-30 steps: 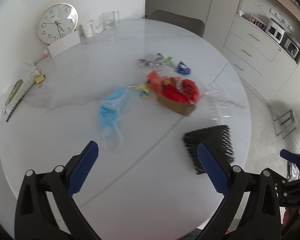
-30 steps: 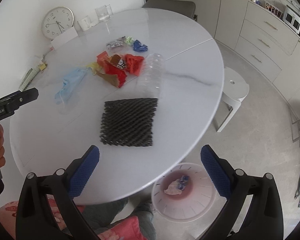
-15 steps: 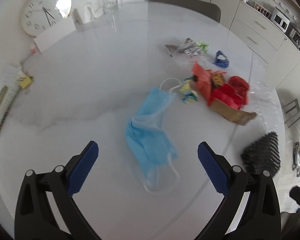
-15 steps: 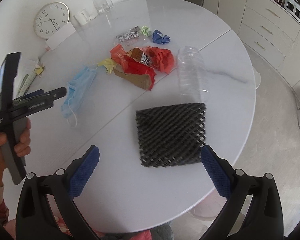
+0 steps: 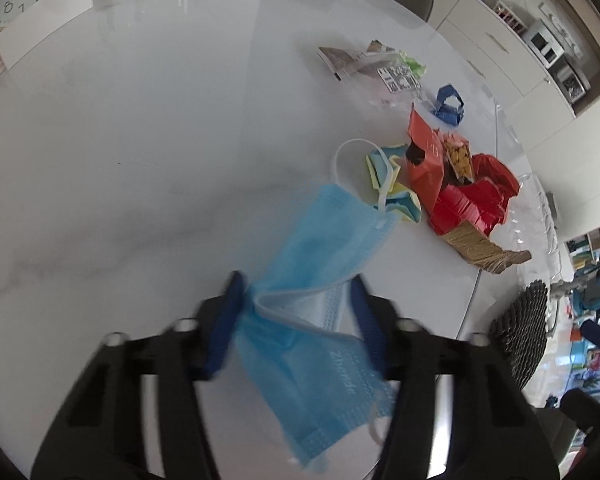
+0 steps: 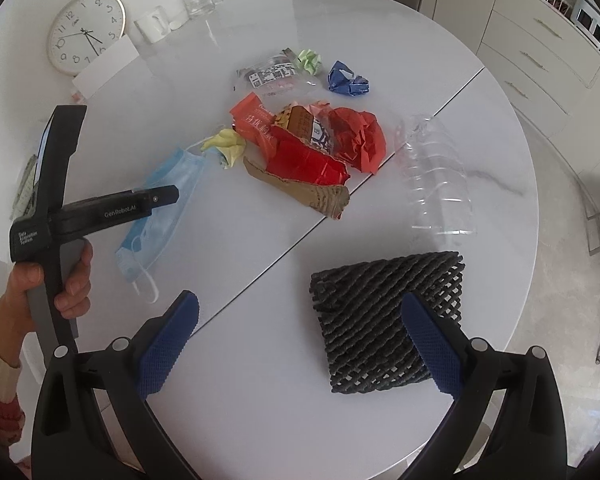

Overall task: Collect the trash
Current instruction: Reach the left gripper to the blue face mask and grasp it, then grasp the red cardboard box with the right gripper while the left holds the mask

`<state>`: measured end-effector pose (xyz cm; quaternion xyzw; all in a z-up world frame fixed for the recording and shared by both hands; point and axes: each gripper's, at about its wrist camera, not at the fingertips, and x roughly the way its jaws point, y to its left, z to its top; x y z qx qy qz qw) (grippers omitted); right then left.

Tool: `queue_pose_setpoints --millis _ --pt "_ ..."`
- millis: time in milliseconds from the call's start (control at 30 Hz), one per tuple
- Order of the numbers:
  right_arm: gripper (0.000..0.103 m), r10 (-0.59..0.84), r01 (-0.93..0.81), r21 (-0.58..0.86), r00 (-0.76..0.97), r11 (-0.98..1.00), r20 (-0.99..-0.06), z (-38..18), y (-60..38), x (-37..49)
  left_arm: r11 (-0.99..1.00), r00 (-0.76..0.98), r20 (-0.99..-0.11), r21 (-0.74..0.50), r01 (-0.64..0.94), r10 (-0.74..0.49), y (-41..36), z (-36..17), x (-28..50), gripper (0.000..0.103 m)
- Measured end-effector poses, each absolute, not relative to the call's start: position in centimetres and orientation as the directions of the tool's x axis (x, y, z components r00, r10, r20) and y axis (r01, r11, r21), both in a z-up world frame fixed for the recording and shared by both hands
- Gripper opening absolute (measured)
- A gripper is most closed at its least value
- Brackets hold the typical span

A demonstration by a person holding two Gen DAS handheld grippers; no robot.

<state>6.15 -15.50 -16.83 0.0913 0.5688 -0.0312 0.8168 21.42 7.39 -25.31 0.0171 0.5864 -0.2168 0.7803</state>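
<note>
Our left gripper (image 5: pixel 296 320) is closing around the blue face mask (image 5: pixel 320 280) on the white marble table (image 5: pixel 140 140), bunching it between the pads. Our right gripper (image 6: pixel 300 344) hangs wide open, empty, over the black foam net (image 6: pixel 384 320).

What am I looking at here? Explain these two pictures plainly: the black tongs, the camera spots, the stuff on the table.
No robot: a person holds a handheld gripper in each hand, each with a fisheye camera looking along its blue-padded fingers. The left camera shows the left gripper closing around a blue face mask on the white table. The right camera shows the open right gripper above a black foam net, plus the hand holding the other tool. Also lying there: red wrappers, a clear plastic bottle, torn cardboard.
</note>
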Motion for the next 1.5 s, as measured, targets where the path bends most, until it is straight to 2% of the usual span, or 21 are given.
queue_pose_setpoints --millis 33,100,300,400,467,633,733,800,867,967,1100,1167,1367,1500 --pt "0.101 0.048 0.157 0.109 0.350 0.981 -0.936 -16.9 -15.5 6.3 0.905 0.221 -0.923 -0.222 0.362 -0.315 7.2 -25.4 21.4 0.039" --pt "0.101 0.032 0.159 0.092 0.347 0.983 -0.937 -17.1 -15.7 6.8 0.909 0.233 -0.925 -0.203 0.363 -0.300 7.1 -25.4 21.4 0.028" --pt "0.100 0.002 0.073 0.032 0.373 0.997 -0.928 -17.7 -16.0 9.4 0.916 0.274 -0.922 -0.162 0.367 -0.273 7.1 -23.8 20.6 0.025" --pt "0.099 0.024 -0.042 0.008 0.395 0.999 -0.918 -18.1 -15.6 11.0 0.919 0.295 -0.913 -0.166 0.359 -0.281 7.9 -22.5 20.3 0.026" --pt "0.084 0.027 -0.146 -0.033 0.389 0.989 -0.921 -18.6 -14.8 12.2 0.921 0.303 -0.911 -0.165 0.352 -0.279 8.7 -21.9 20.2 0.026" --pt "0.066 -0.073 -0.401 -0.249 0.405 0.882 -0.911 -20.4 -11.8 14.1 0.929 0.334 -0.909 -0.127 0.347 -0.250 10.4 -21.3 20.1 0.026" --pt "0.058 -0.117 -0.479 -0.301 0.377 0.824 -0.919 -22.4 -11.0 15.0 0.929 0.334 -0.908 -0.132 0.346 -0.253 11.3 -21.3 19.8 0.026" --pt "0.043 -0.118 -0.518 -0.293 0.343 0.804 -0.932 -23.5 -10.7 15.3 0.932 0.328 -0.912 -0.129 0.340 -0.246 11.5 -21.6 19.6 0.026" --pt "0.018 -0.115 -0.543 -0.280 0.319 0.792 -0.941 -24.3 -10.4 15.5 0.934 0.324 -0.915 -0.128 0.333 -0.241 11.6 -21.9 19.5 0.026" --pt "0.007 -0.100 -0.531 -0.257 0.306 0.808 -0.947 -24.3 -10.4 15.4 0.938 0.331 -0.913 -0.128 0.322 -0.238 11.8 -21.8 19.3 0.026" --pt "0.005 0.010 -0.467 -0.142 0.307 0.873 -0.952 -22.2 -10.5 14.5 0.936 0.346 -0.904 -0.132 0.328 -0.249 11.9 -20.8 18.4 0.026" --pt "0.005 0.112 -0.423 -0.034 0.315 0.906 -0.942 -20.5 -10.7 13.3 0.933 0.361 -0.899 -0.120 0.340 -0.247 11.8 -20.1 17.7 0.026" --pt "0.005 0.337 -0.289 0.234 0.383 0.928 -0.860 -15.6 -12.7 8.2 0.913 0.369 -0.884 -0.136 0.385 -0.287 11.2 -17.3 14.3 0.026" --pt "0.005 0.366 -0.211 0.301 0.437 0.930 -0.822 -13.3 -15.7 3.8 0.884 0.360 -0.874 -0.145 0.445 -0.325 8.8 -15.2 10.5 0.026"
